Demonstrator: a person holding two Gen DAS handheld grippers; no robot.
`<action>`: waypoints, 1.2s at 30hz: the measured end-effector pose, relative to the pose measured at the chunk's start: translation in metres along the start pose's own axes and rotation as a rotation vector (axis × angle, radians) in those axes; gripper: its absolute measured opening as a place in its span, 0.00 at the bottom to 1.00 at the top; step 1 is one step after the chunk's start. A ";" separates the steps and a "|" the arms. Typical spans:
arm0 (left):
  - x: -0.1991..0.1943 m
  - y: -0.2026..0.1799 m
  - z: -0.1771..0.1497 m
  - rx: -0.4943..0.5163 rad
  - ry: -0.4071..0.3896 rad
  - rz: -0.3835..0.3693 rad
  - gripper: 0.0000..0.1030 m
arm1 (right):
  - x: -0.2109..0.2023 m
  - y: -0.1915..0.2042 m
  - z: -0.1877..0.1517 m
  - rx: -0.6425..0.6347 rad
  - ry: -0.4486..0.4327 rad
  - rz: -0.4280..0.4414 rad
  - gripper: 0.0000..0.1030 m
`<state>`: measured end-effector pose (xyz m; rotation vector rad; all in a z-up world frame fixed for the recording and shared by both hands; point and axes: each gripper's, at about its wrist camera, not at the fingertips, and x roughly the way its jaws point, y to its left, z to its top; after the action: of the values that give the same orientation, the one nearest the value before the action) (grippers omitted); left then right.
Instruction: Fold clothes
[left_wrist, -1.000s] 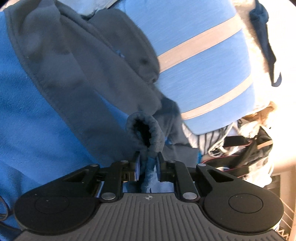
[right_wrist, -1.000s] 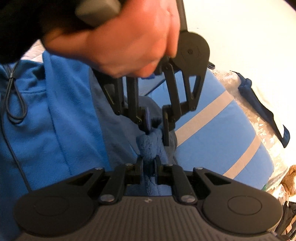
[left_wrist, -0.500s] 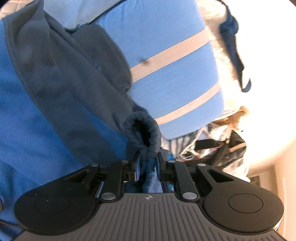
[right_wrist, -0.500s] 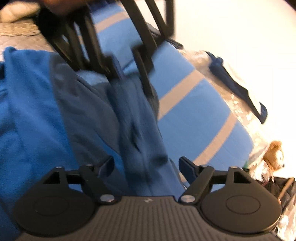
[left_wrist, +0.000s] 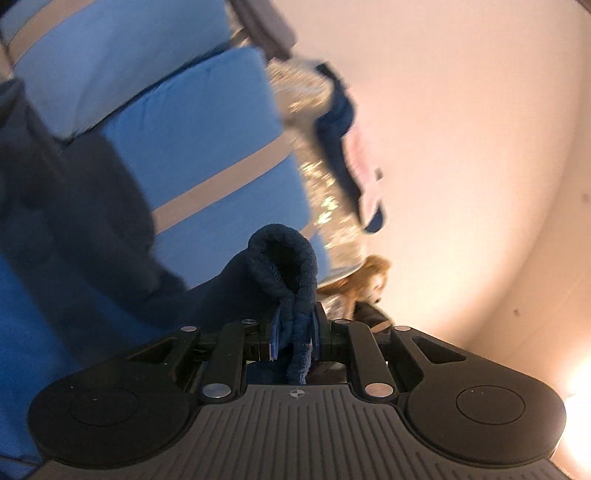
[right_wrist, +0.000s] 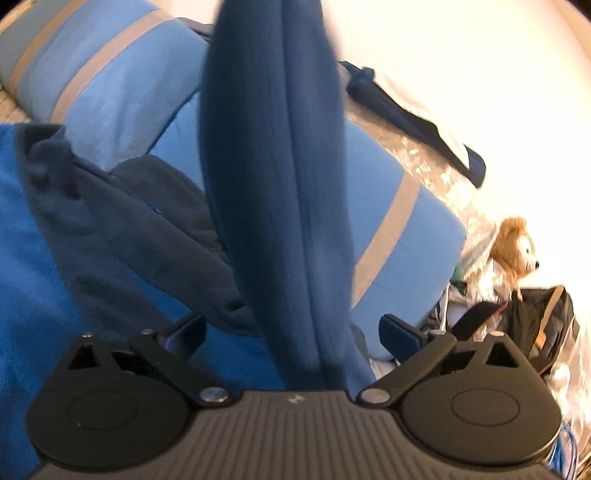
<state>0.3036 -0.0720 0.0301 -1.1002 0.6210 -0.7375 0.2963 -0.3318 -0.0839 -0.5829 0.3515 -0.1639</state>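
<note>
You are opening right gripper, jaws spreading wide, pads no longer pinching dark blue sleeve; sleeve now hanging loose between them, stretched upward. You are raising left gripper with sleeve cuff, view swinging from blue fleece toward striped pillows and wall.

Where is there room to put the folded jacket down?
I see no bare patch. The blue fleece jacket covers the near left, and its sleeve hangs through the middle. The striped pillows sit close behind. The right is crowded: teddy bear and black bag.
</note>
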 end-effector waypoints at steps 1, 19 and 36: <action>-0.002 -0.004 0.002 0.003 -0.008 -0.011 0.16 | 0.000 -0.001 -0.001 0.013 0.006 -0.008 1.00; -0.030 -0.018 0.021 -0.013 -0.059 -0.077 0.16 | 0.067 -0.114 -0.013 0.250 0.294 0.098 1.00; -0.023 -0.015 0.041 -0.021 -0.102 -0.028 0.15 | 0.150 -0.173 -0.045 0.441 0.537 0.363 1.00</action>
<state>0.3179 -0.0353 0.0601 -1.1605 0.5282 -0.6961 0.4094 -0.5343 -0.0632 -0.0217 0.9076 -0.0411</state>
